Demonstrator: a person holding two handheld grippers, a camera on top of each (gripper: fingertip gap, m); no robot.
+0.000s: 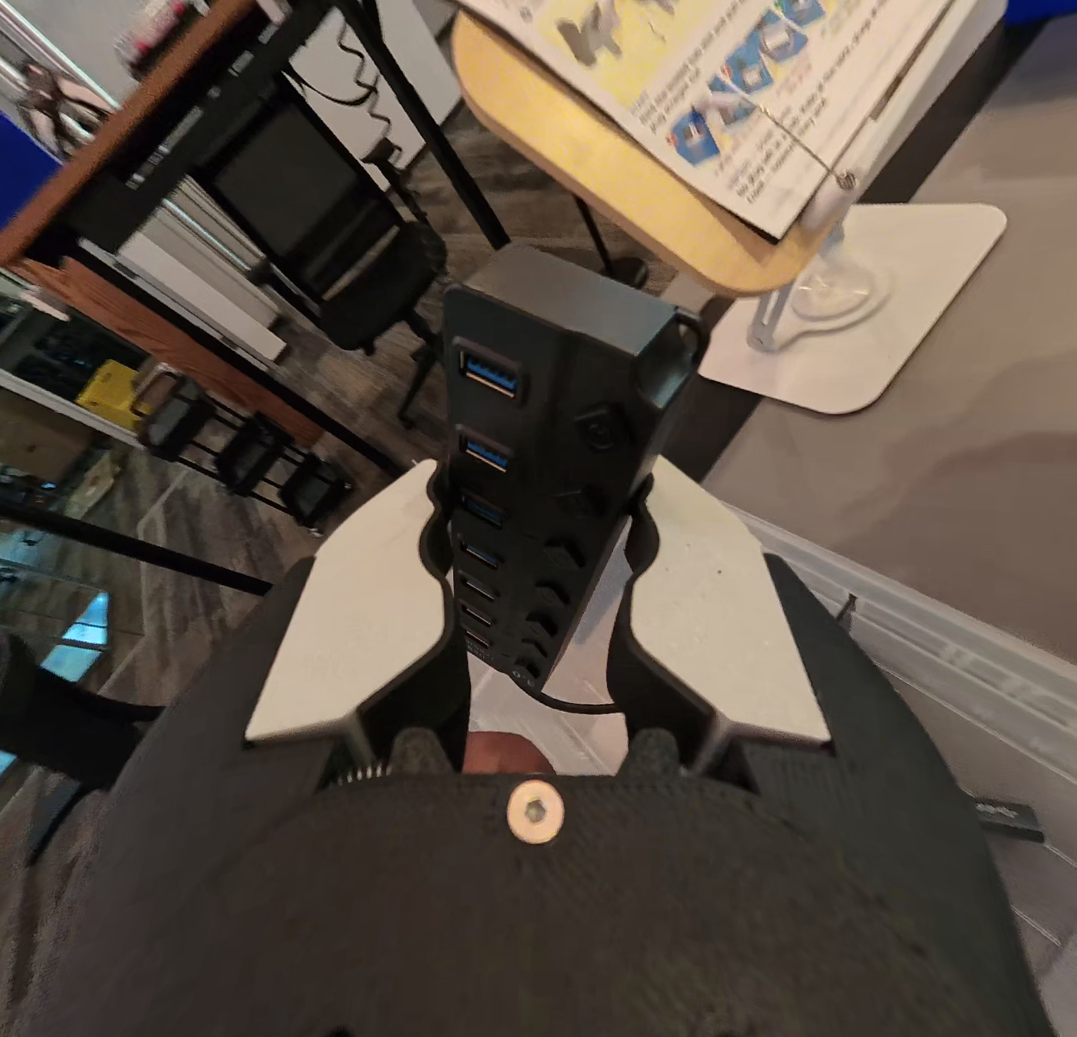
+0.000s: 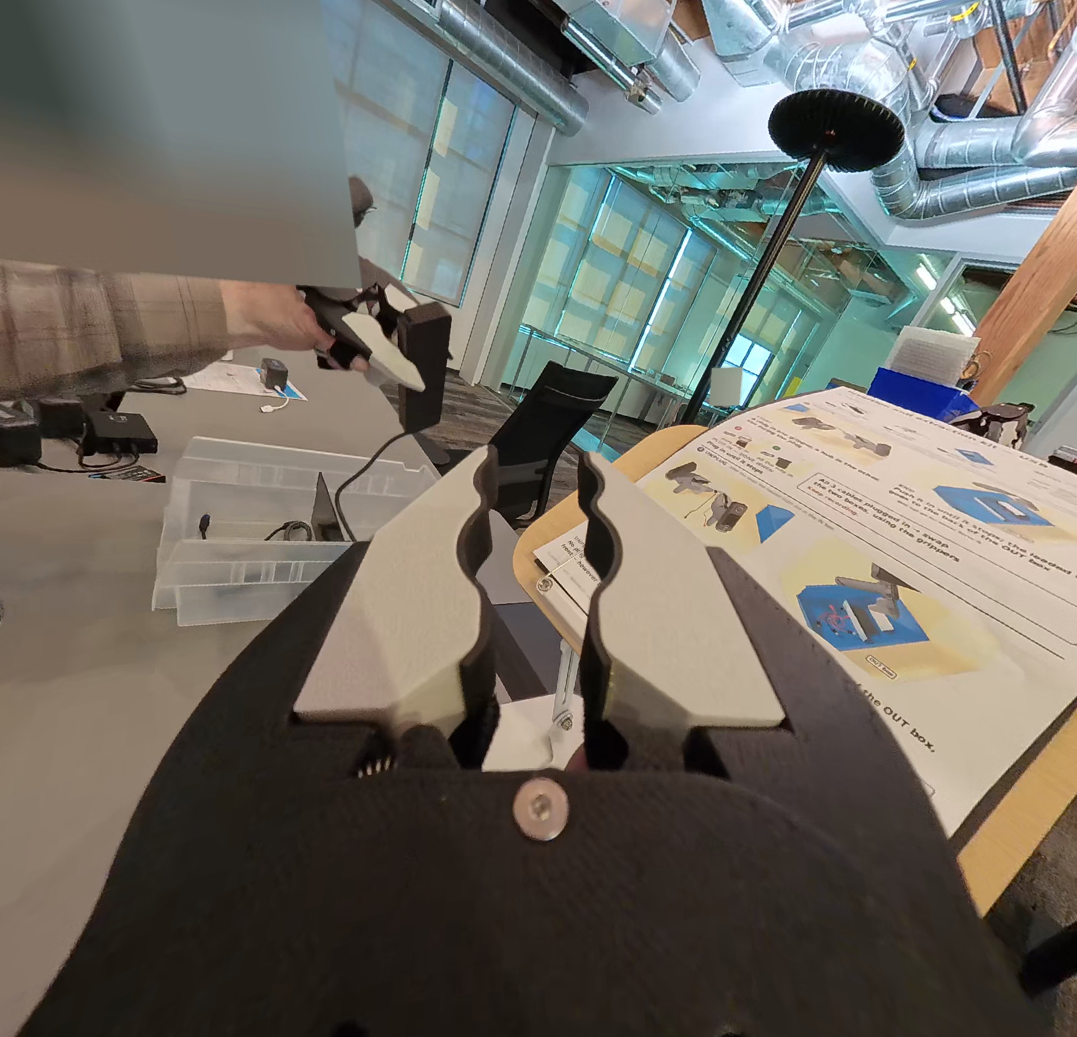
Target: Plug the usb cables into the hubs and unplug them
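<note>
My left gripper (image 1: 542,484) is shut on a black USB hub (image 1: 559,379) and holds it upright in the air. The hub has a row of several blue ports, all empty, and a row of switches beside them. Its thin black cord (image 1: 577,706) trails down behind the fingers. In the right wrist view the left gripper (image 2: 384,356) and hub (image 2: 425,362) show at the left, with the cord (image 2: 361,472) hanging toward a clear bin. My right gripper (image 2: 536,461) is open and empty, apart from the hub. Dark cables (image 2: 285,528) lie in the bin.
Clear plastic bins (image 2: 192,577) stand on the grey table (image 2: 76,659). A printed instruction sheet (image 2: 874,542) rests on a tilted wooden board (image 1: 583,163) on a white stand (image 1: 845,321). Black boxes (image 2: 119,432) and a white cable (image 2: 274,405) lie at the far left. An office chair (image 2: 548,414) stands beyond. The grippers' ends are close to 35 cm from one another.
</note>
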